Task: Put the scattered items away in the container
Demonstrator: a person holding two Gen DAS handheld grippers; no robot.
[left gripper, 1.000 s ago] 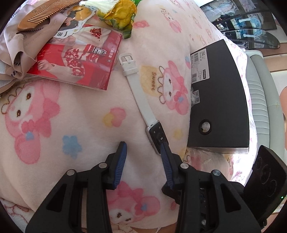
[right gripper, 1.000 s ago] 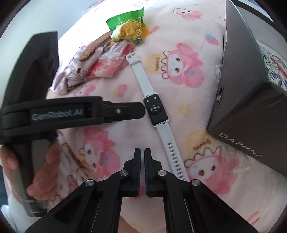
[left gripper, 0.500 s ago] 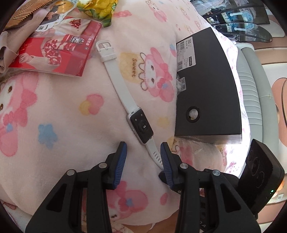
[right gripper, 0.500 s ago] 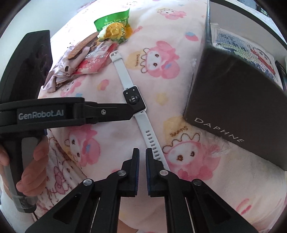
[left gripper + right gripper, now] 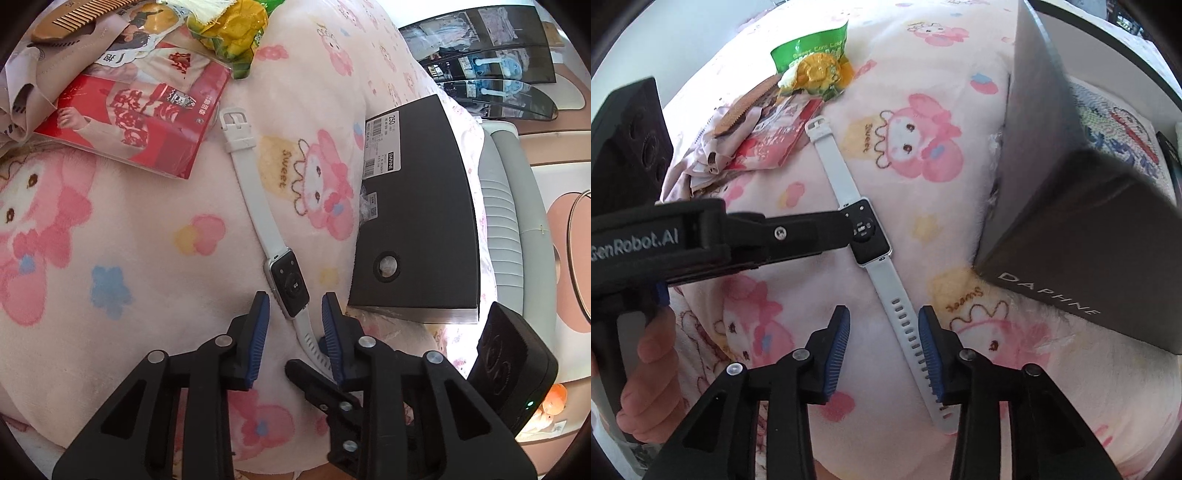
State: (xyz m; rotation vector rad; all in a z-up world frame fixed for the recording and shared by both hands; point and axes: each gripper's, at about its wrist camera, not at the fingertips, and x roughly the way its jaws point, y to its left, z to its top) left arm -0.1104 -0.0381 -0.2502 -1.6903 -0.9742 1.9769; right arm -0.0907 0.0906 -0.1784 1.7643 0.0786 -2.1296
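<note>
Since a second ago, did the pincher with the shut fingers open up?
Yes. The right gripper was shut beside the watch; now its jaws are opening, straddling the holed strap, which lies unmoved on the blanket.

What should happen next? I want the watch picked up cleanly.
Probably let the left gripper finish closing on the watch: its jaws are closing with the case between them, pads not yet touching. The right gripper, jaws opening, only straddles the strap, well short of the box.

Box (image 5: pixel 1071 206) interior possibly hidden; contents unclear.
</note>
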